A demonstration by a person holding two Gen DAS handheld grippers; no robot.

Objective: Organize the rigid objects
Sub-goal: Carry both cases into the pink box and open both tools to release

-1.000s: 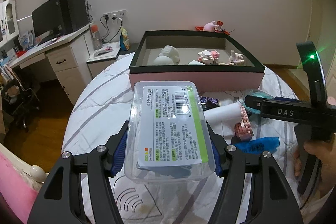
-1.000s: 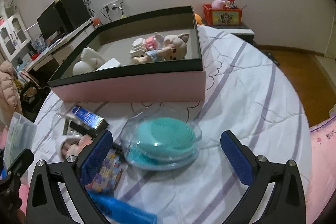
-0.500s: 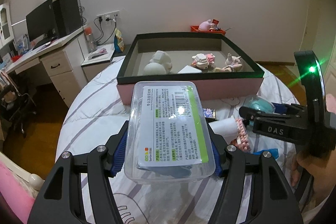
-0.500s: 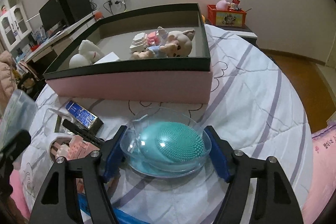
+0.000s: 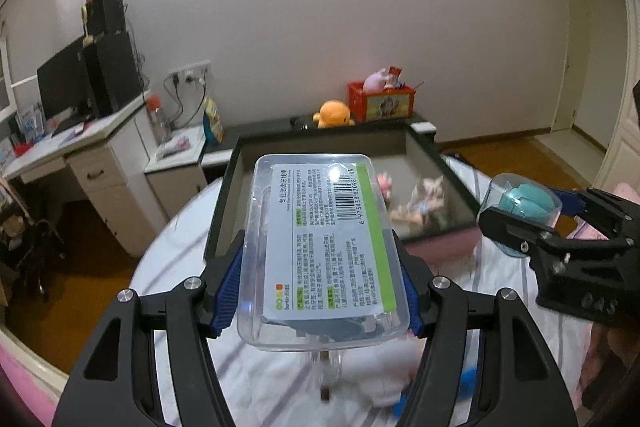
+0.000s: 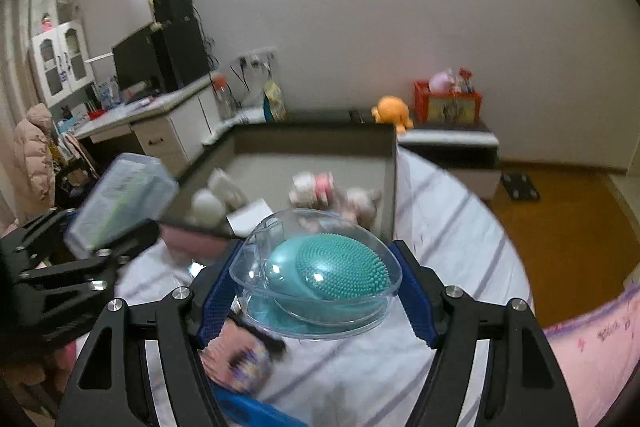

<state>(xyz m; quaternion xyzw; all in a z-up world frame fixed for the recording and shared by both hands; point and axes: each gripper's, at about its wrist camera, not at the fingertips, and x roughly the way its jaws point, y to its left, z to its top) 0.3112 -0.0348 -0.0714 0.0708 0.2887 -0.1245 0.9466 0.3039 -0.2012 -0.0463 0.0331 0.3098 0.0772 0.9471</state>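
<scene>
My left gripper (image 5: 320,291) is shut on a clear plastic box (image 5: 320,247) with a white and green label, held in the air before the pink storage box (image 5: 432,251). My right gripper (image 6: 316,291) is shut on a clear case holding a teal brush (image 6: 324,271), lifted off the bed. The case also shows in the left wrist view (image 5: 520,203), at the right. The storage box (image 6: 384,167) has a dark rim and holds small toy figures (image 6: 320,187) and white things (image 6: 208,203). The clear plastic box shows at the left in the right wrist view (image 6: 120,203).
A white striped bedspread (image 6: 448,235) lies under everything. A pink item (image 6: 236,355) and a blue item (image 6: 256,411) lie on it below my right gripper. A desk with a monitor (image 5: 80,79) stands at the left. A red crate (image 5: 380,103) and an orange plush (image 5: 334,113) sit beyond the box.
My right gripper closed on the brush case and lifted it off the bed. Both grippers rose and moved toward the storage box with their loads.
</scene>
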